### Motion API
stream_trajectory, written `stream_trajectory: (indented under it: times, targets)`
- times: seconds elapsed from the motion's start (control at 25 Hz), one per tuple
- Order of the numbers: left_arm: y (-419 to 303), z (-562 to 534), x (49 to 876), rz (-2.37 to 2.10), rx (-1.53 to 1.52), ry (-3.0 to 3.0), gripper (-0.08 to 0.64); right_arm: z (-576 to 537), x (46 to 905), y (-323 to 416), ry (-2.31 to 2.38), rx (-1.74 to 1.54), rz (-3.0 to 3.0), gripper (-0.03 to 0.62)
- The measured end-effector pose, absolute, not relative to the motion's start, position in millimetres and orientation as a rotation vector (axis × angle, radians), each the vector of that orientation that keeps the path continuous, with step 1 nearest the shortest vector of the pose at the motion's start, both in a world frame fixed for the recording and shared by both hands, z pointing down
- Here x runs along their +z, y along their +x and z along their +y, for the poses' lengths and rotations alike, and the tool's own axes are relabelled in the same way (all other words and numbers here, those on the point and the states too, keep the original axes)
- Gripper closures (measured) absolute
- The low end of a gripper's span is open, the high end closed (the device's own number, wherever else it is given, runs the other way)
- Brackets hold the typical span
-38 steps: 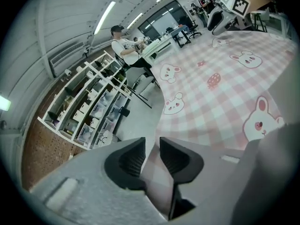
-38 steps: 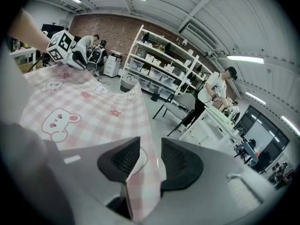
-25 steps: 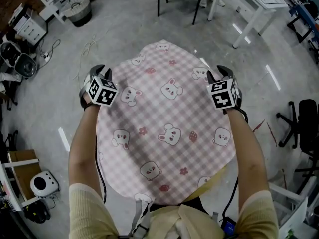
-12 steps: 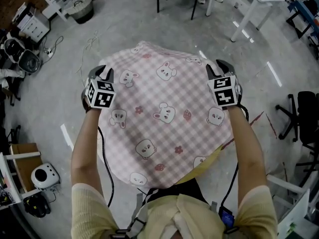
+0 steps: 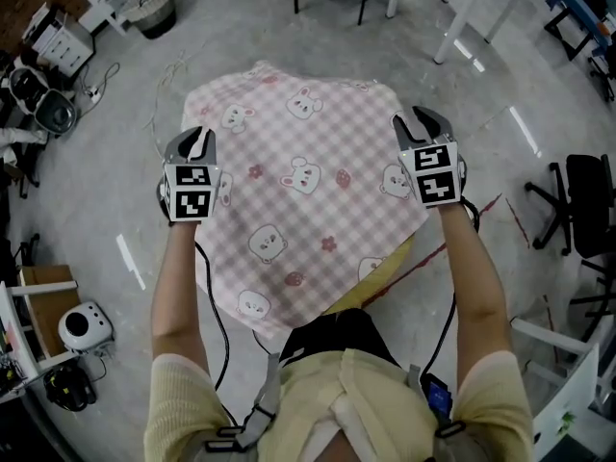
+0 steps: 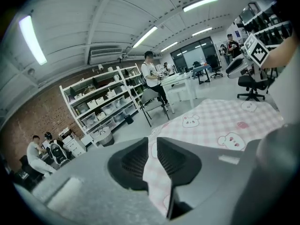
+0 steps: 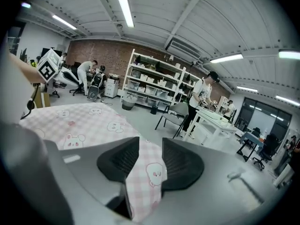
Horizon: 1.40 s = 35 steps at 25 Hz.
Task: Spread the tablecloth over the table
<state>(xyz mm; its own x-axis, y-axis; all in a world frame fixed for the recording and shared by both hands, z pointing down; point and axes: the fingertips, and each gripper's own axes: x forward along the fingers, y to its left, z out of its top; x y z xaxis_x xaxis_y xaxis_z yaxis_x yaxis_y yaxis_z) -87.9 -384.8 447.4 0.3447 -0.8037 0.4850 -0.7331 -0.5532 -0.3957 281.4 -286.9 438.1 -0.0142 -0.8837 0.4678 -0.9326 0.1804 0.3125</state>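
Both jaws, just closing tighter, pinch tablecloth (image 5: 306, 210).

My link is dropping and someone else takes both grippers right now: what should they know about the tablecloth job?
Left gripper: shut on the tablecloth at its left edge; jaws have just been closing further.
Right gripper: shut on its right edge; jaws have just been closing slightly.
Tablecloth: held up, spread between the grippers, far edge free above the floor. A yellow edge shows under its near side, perhaps the table.
Done: cloth gripped and opened out.
Left: lay it over the table, release.
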Motion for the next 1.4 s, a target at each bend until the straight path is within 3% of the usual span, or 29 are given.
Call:
stream_trajectory:
  times: [0.88,1.4]
  targets:
    - [-78.7,-198.0,415.2,1.617,-0.631,-2.713,0.497,-161.5,413.1,217.3,1.715,0.125,-2.098,0.436]
    - [-118.8,-130.1,447.4,1.784,-0.665,-2.683,0.494,-122.6,431.8,169.2,1.633,0.175,-2.182,0.437]
